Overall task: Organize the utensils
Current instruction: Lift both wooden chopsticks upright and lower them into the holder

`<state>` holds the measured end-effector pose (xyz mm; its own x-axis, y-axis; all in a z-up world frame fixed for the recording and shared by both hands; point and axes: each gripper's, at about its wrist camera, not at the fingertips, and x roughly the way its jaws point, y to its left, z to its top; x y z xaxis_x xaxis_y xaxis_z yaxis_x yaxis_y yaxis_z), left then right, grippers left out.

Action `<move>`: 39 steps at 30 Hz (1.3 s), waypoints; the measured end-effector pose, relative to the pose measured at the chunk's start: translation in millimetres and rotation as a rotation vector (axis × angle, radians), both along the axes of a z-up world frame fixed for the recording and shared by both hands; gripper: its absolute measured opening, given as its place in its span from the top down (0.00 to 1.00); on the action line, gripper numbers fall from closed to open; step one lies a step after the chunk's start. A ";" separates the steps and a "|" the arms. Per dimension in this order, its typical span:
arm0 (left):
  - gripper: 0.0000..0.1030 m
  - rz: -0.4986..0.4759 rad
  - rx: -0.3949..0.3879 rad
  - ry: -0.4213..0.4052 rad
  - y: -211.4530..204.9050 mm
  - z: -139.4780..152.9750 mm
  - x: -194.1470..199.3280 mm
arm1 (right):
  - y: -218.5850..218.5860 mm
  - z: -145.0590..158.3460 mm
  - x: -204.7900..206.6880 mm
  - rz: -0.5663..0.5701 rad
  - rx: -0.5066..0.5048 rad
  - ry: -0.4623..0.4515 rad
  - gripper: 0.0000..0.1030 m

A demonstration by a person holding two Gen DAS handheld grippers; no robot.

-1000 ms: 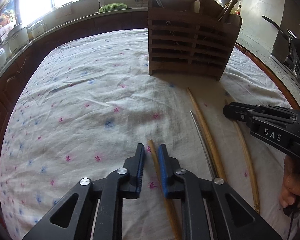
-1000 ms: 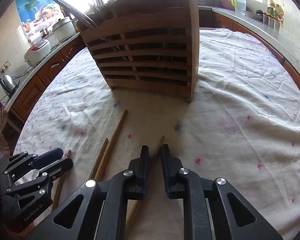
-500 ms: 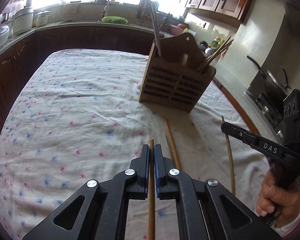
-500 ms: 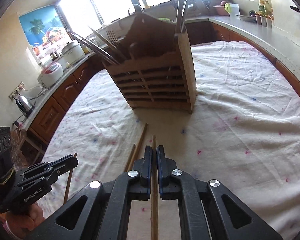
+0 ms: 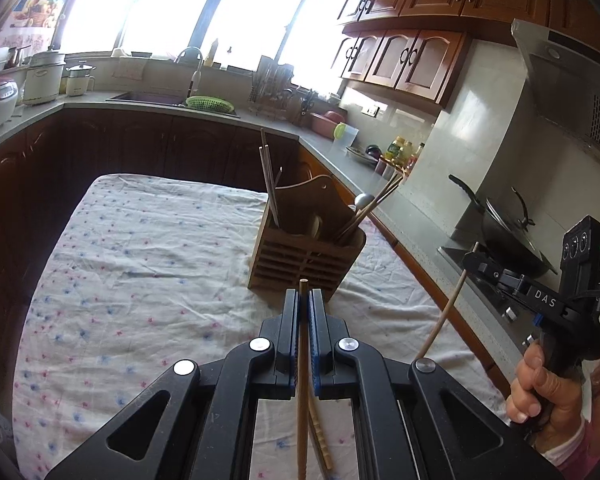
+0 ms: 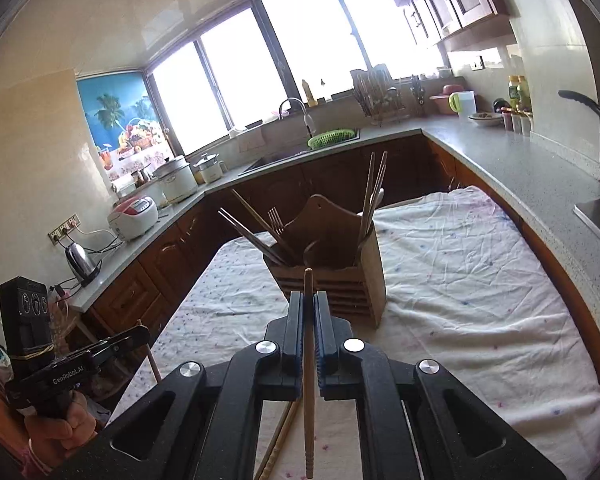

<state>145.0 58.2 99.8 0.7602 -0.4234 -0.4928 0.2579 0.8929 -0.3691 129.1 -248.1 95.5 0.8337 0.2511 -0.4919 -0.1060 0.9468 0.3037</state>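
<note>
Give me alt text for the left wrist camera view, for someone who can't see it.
The left gripper is shut on a wooden chopstick, raised above a floral tablecloth and aimed toward a slatted wooden utensil holder. At right, a hand's right gripper holds a second chopstick.

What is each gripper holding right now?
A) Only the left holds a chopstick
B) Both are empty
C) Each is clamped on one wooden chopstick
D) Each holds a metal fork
C: the left gripper is shut on a wooden chopstick that runs between its fingers, and the right gripper is likewise shut on its own chopstick, both raised above the cloth in front of the wooden utensil holder.
</note>
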 end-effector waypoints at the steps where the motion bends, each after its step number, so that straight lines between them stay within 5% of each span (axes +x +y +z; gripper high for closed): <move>1: 0.98 0.003 -0.001 -0.008 0.7 2.5 -1.4 | -0.9 2.4 -0.2 -0.002 -0.001 -0.006 0.95; 21: 0.97 0.045 -0.017 -0.161 -1.9 38.6 34.9 | -17.3 26.3 31.7 -0.065 0.002 -0.111 0.95; 39: 0.97 0.144 -0.055 -0.399 -23.0 52.4 135.4 | -28.8 70.6 103.9 -0.177 -0.008 -0.330 0.95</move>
